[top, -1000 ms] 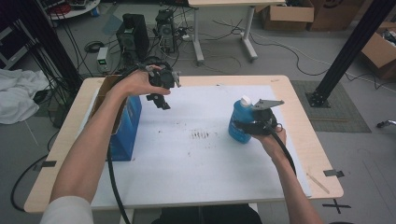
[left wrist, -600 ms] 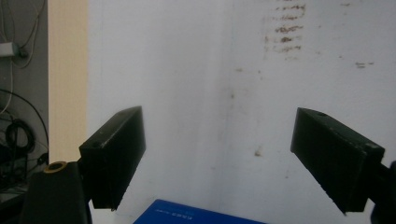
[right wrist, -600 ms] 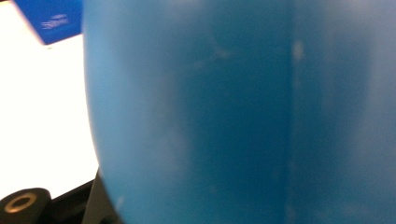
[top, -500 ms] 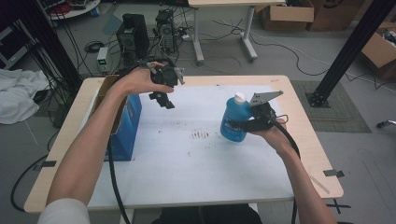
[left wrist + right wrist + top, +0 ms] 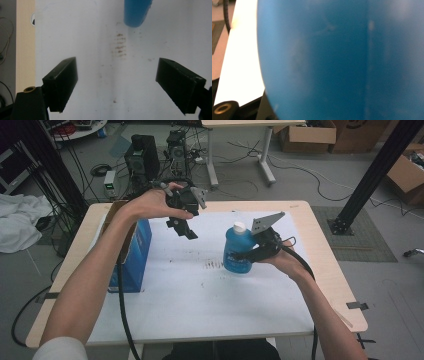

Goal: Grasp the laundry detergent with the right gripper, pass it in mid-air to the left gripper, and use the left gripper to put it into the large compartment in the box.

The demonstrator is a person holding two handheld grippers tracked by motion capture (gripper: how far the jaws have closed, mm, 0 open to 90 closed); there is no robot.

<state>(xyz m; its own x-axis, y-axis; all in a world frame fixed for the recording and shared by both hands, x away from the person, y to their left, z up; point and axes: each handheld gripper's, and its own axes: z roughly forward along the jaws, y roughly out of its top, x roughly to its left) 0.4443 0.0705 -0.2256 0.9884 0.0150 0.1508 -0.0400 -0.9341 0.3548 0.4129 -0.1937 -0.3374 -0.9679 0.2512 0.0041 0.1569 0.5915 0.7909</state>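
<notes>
— What has the right gripper (image 5: 250, 254) got?
— Its jaws are clamped on the blue bottle (image 5: 238, 251), upright, above the white sheet (image 5: 200, 295).
— And the left gripper (image 5: 184, 227)?
— Jaws wide apart, holding nothing, near the blue box (image 5: 135, 255) at the table's (image 5: 325, 250) left.

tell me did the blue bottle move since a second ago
Yes. The blue bottle has shifted left, toward the brown marks on the white sheet, held in the right gripper.
</notes>
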